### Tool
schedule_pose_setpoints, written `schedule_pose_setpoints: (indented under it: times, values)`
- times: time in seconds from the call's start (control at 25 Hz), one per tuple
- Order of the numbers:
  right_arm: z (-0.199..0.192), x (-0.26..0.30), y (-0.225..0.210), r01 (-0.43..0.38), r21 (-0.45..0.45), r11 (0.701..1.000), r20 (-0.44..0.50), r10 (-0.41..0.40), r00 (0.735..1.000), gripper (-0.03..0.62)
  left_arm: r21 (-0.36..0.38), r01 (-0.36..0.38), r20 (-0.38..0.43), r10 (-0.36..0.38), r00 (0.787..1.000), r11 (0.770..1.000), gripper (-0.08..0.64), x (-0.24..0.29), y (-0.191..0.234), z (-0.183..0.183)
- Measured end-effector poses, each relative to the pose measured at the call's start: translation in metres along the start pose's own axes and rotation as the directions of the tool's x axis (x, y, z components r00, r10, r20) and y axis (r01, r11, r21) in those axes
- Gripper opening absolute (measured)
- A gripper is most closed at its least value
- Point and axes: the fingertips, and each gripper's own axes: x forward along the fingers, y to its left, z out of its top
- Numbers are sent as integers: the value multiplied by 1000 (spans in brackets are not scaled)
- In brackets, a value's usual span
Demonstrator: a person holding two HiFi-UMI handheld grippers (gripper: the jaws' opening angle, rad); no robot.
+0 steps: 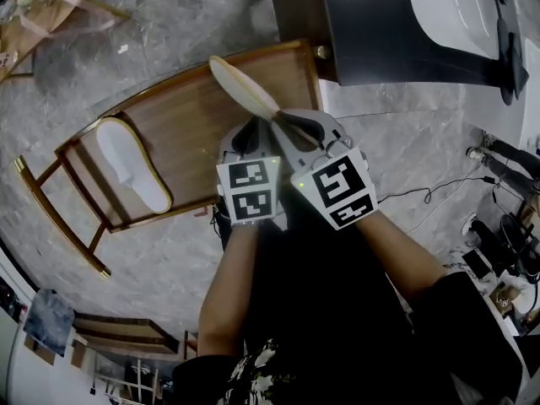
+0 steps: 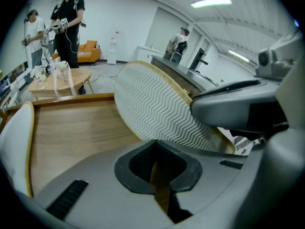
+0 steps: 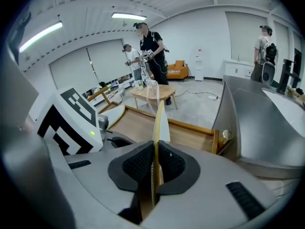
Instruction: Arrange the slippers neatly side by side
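Note:
A thin slipper (image 1: 245, 87) with a tan rim and a zigzag sole (image 2: 157, 109) is held up on edge above a low wooden rack (image 1: 194, 116). Both grippers hold it at its near end. My left gripper (image 1: 251, 133) is shut on its edge, and a tan sliver shows between the pads (image 2: 155, 168). My right gripper (image 1: 297, 129) is shut on the same slipper, which stands upright between the pads (image 3: 153, 168) and rises beyond them (image 3: 159, 120). The second slipper (image 1: 131, 163), white side up, lies flat at the rack's left end (image 2: 14, 147).
The rack has raised wooden edges and a brass knob at a corner (image 3: 226, 135). A dark counter (image 1: 405, 32) stands just beyond it on the right. Cables (image 1: 430, 192) run over the marbled floor at the right. People stand by a small round table (image 2: 57, 80) further off.

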Motion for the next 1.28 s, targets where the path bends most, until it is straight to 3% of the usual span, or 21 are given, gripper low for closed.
schedule_pose_setpoints:
  times: [0.32, 0.48, 0.64, 0.8, 1.2, 1.28]
  values:
    - [0, 2, 18, 51, 43, 998, -2, -51, 999, 23, 2, 53, -11, -53, 999, 999, 3, 0, 12, -5]
    - [4, 8, 30, 70, 19, 997, -4, -70, 998, 23, 57, 17, 0, -17, 1000, 998, 3, -22, 35, -7]
    - [9, 20, 53, 57, -8, 998, -9, -57, 998, 25, 52, -23, 3, 23, 1000, 998, 3, -49, 66, -13]
    - [7, 40, 81, 52, -53, 997, -34, -54, 998, 31, 91, -69, 13, 68, 998, 993, 3, -75, 92, -19]
    - [-11, 77, 110, 30, -113, 993, -106, -42, 993, 35, 66, -111, 5, 111, 994, 992, 3, -104, 127, -45]
    - [-16, 80, 112, 13, -128, 992, -117, -28, 993, 67, 52, -111, 2, 111, 994, 992, 3, -105, 127, -50]
